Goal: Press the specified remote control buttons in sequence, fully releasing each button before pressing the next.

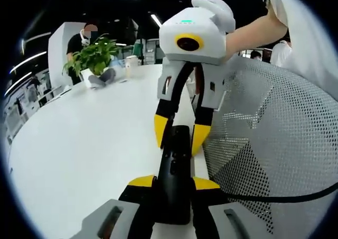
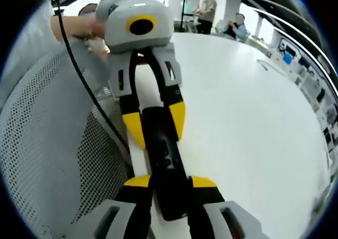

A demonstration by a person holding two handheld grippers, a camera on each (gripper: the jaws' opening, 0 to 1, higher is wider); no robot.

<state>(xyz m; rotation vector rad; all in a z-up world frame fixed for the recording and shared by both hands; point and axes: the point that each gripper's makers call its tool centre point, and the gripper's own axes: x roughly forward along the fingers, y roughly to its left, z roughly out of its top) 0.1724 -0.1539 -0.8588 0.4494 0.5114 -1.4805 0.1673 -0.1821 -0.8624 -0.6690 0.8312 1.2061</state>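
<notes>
Opposed close views, shared remote [image 1: 176, 170].

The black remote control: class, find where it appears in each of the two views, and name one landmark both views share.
Left gripper view: the remote control runs up the lower centre, between this view's own yellow-tipped jaws and the facing hand-held gripper.
Right gripper view: the remote control sits at lower centre, again gripped at both ends.
Shared landmark: the white table.
</notes>
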